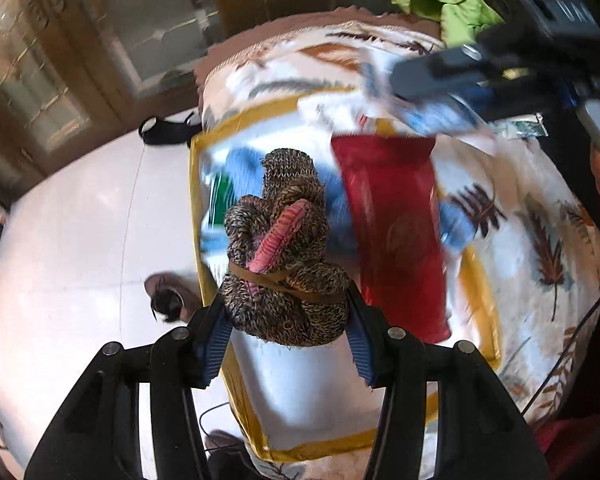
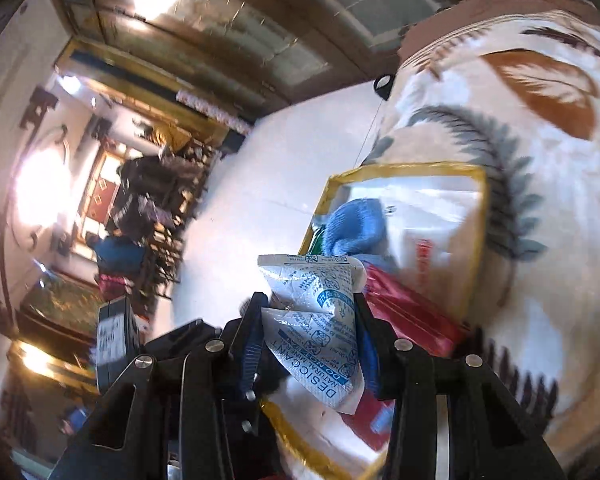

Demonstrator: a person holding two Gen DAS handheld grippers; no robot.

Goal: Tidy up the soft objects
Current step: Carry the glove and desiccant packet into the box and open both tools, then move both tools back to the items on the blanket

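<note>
Both grippers loaded | left gripper (image 1: 286, 320) clamps knit bundle (image 1: 280, 256) | right gripper (image 2: 312, 344) clamps desiccant packet (image 2: 320, 320)

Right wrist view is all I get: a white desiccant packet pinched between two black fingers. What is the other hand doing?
Observer: The left gripper is shut on a rolled brown knitted sock bundle with a pink cuff, bound by a brown rubber band.
Operator: Where is it held?
Observer: Above the clear plastic zip bag with yellow trim lying on the leaf-print bedsheet.
Operator: Can that camera see my gripper?
Observer: Yes, the right gripper enters from the upper right, its white desiccant packet above a flat red packet.
</note>
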